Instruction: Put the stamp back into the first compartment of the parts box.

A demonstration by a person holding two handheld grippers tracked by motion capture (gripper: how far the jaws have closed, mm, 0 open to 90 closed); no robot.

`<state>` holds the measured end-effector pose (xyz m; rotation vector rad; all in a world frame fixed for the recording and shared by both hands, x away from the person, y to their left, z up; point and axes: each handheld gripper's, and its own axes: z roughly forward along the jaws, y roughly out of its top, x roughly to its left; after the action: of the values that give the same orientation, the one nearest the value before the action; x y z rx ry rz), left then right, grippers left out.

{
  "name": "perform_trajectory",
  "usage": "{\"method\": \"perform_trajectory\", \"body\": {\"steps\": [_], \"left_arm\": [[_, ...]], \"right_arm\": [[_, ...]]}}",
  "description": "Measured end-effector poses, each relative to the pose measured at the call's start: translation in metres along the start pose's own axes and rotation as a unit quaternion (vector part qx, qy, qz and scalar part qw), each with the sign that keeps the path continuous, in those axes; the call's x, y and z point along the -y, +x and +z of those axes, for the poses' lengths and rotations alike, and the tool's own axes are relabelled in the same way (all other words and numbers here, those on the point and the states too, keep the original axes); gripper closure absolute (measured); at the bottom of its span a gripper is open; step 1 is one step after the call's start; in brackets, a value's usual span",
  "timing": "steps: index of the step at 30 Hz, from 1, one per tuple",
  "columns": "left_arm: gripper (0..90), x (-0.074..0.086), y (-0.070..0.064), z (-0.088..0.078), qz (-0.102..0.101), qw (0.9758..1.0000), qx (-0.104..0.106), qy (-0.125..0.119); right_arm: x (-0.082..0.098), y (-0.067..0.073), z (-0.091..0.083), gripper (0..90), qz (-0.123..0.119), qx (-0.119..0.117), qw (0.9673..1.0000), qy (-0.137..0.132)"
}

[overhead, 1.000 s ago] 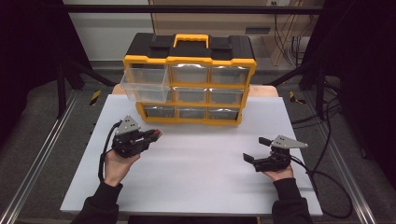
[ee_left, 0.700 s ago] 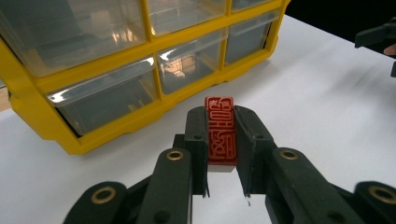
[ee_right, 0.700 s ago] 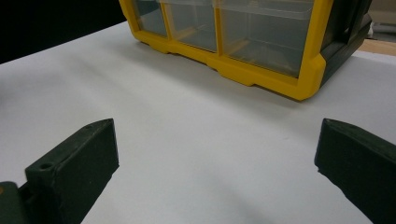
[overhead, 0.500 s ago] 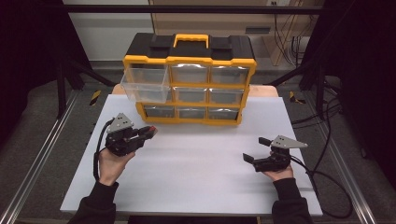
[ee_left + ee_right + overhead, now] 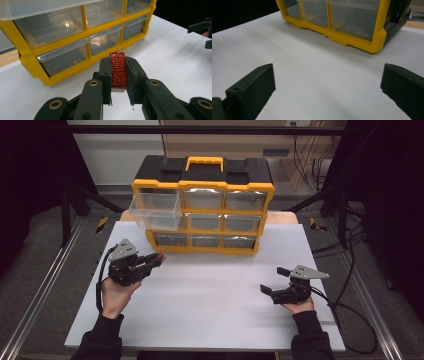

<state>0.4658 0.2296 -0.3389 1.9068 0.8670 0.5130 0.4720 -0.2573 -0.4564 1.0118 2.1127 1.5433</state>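
A yellow and black drawer cabinet [image 5: 202, 205] with clear drawers stands at the back of the white table. Its top-left drawer [image 5: 154, 211] is pulled out. My left gripper [image 5: 154, 259] hovers in front of the cabinet's lower left corner, shut on a small red carved block [image 5: 118, 69]. In the left gripper view the block stands upright between the two black pads, with the cabinet [image 5: 75, 37] just beyond it. My right gripper [image 5: 274, 281] rests at the right of the table, open, with nothing between its jaws; its own view looks at the cabinet's bottom row [image 5: 342, 20].
The white board [image 5: 215, 295] has free room in the middle between the two hands. Black cables [image 5: 345, 285] trail off the right side. Metal rails [image 5: 45, 285] run along both sides of the table, with dark floor beyond.
My left gripper has shifted a little to the left and lifted slightly with the red block in it. The right gripper has not moved.
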Motion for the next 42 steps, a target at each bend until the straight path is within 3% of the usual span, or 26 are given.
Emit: {"method": "perform_trajectory", "body": {"steps": [42], "left_arm": [[76.0, -0.029, 0.001, -0.025, 0.02, 0.9995, -0.003, -0.025]], "right_arm": [[0.0, 0.0, 0.001, 0.2, -0.002, 0.0, 1.0, 0.002]]}}
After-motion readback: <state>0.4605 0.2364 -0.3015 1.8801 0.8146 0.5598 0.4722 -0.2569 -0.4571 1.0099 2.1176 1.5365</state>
